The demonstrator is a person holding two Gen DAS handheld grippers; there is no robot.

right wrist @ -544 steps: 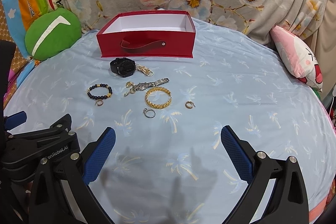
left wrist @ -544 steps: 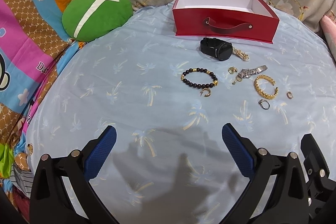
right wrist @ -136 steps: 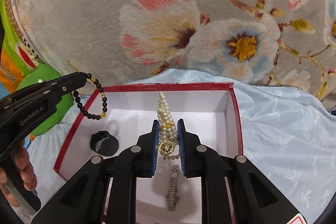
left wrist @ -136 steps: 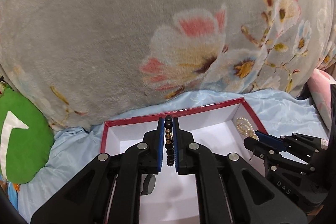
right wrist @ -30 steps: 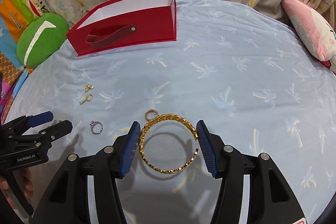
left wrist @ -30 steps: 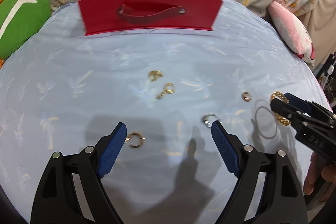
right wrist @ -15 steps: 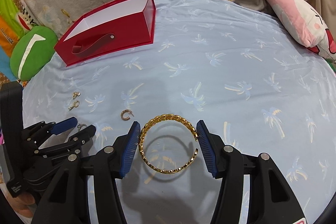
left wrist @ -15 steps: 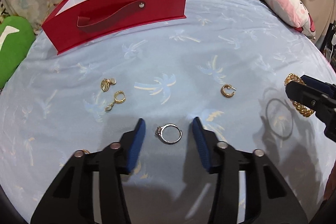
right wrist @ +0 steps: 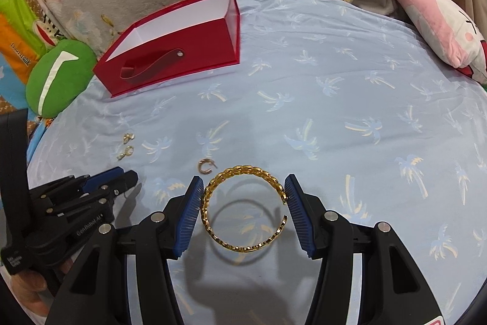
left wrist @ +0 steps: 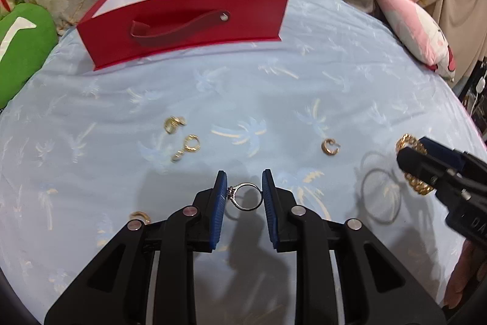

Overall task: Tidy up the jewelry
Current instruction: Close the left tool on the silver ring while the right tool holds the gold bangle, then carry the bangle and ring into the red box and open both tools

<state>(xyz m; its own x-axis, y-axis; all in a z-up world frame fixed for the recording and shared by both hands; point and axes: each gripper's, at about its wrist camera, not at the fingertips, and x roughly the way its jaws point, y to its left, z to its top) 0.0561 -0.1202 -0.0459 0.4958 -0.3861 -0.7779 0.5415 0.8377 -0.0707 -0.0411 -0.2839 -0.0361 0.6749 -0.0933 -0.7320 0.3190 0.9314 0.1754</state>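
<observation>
My left gripper (left wrist: 244,181) is low over the light-blue sheet. Its jaws are closing, and both blue pads touch the silver ring (left wrist: 247,208) between them. In the right wrist view the left gripper (right wrist: 126,174) sits at lower left with a hand behind it. My right gripper (right wrist: 244,185) is shut on a gold chain bangle (right wrist: 243,171) held just above the sheet, its shadow beneath. From the left wrist view the right gripper (left wrist: 417,148) and bangle (left wrist: 420,188) are at the right edge. The open red box (left wrist: 258,17) (right wrist: 210,44) stands at the back.
Loose on the sheet lie a gold hoop earring (left wrist: 329,147) (right wrist: 205,166), two small gold earrings (left wrist: 173,123) (left wrist: 188,145) and a gold piece (left wrist: 139,216) by my left finger. A green cushion (right wrist: 57,78) lies left, a pink pillow (right wrist: 441,29) right, a floral blanket behind.
My left gripper moved in over the silver ring and its jaws went from wide apart to closed against it. The right gripper kept its hold on the bangle.
</observation>
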